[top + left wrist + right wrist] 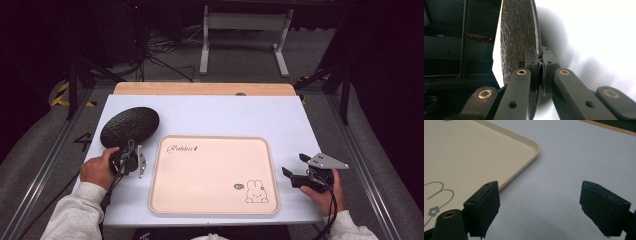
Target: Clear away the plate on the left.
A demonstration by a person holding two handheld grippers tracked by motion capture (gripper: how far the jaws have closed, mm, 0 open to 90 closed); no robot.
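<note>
1. Your left hand-held gripper (131, 156) pinches the near rim of the black plate (130, 125). In the left gripper view its jaws are pressed together on the thin edge of the plate (520, 35), which stands on edge in that view.
2. The black plate is at the far left part of the table (225, 112), beyond your left hand-held gripper and just beside the far left corner of the beige tray (214, 175). In the high view it seems tilted; I cannot tell if its far edge touches the table.
3. Your left hand (99, 169) holds its tool near the left edge of the table, and the grey sleeve (75, 215) comes in from the bottom left.
4. Your right hand-held gripper (294, 166) is spread wide and holds nothing. In the right gripper view (539, 207) the white table shows between its jaws, and the corner of the tray (499, 152) lies just beside one jaw.
5. Your right hand (327, 192) is at the right edge of the table, right of the tray, with the jaws pointing toward the tray.
6. The tray lies flat in the middle, with a rabbit drawing (257, 191) at its near right corner.
</note>
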